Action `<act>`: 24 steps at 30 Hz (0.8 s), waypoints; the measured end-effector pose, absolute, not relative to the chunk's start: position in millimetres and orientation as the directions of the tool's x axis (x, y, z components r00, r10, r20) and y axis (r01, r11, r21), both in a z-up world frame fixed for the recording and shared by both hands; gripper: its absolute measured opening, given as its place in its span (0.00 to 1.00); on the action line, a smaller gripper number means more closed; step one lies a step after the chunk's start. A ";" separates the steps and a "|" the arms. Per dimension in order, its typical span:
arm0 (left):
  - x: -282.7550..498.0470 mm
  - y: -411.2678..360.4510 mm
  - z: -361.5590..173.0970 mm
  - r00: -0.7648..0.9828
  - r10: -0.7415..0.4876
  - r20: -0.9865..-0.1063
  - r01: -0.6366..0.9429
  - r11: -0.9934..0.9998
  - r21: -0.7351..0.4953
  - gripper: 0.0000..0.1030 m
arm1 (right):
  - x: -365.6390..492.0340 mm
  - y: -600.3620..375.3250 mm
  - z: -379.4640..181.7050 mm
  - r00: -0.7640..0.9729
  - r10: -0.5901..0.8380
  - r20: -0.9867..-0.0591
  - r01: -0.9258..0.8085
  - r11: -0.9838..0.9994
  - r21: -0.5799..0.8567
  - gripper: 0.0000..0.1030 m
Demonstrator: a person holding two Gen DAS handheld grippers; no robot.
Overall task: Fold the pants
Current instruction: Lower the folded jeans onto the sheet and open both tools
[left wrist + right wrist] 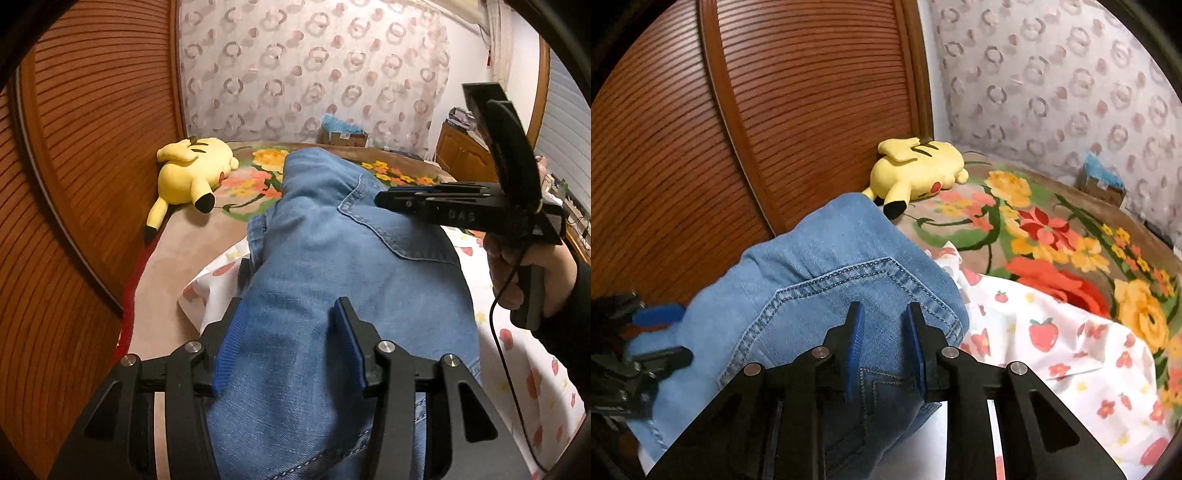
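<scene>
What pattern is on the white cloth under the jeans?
The white cloth has red strawberries and small flowers, clearest in the right wrist view.

We lose the jeans [332, 258] off the frame's edge at six o'clock, behind the left gripper [291, 343]. Whether the right gripper [885, 347] pinches denim, we cannot tell. The hand [532, 273] is cut at three o'clock.

Left gripper [290, 343] jaws apart, angled down; right gripper [884, 345] jaws narrow; hand [524, 266] grips handle.
</scene>
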State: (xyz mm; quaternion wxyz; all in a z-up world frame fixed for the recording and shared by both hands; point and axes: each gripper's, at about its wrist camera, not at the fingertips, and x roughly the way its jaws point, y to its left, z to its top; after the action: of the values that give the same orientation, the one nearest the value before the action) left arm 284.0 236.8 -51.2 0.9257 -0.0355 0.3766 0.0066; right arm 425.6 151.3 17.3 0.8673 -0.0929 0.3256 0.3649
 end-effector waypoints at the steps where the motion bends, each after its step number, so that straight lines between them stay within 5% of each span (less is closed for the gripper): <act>1: 282.4 235.4 -49.0 0.720 -0.014 -0.694 -0.038 0.997 -0.060 0.49 | 421.5 149.5 20.5 0.530 0.573 -0.626 -0.688 0.721 0.078 0.23; 17: 222.0 171.7 9.9 0.813 -0.061 -0.579 0.043 0.998 -0.045 0.53 | 284.4 40.0 50.4 0.621 0.582 -0.525 -0.645 0.760 0.079 0.28; 20: 210.2 156.8 17.4 0.826 -0.070 -0.560 0.061 0.998 -0.035 0.72 | 254.1 16.7 56.7 0.652 0.564 -0.506 -0.624 0.779 0.065 0.28; 24: 191.6 133.5 30.0 0.847 -0.093 -0.523 0.088 0.996 -0.034 0.79 | 218.5 -10.6 64.8 0.692 0.538 -0.481 -0.592 0.805 0.048 0.32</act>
State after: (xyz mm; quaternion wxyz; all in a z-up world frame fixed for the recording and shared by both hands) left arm 191.6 133.5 30.0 0.9610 -0.0041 0.2725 -0.0472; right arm 218.5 -10.6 64.8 0.9182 -0.0554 0.2436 0.3074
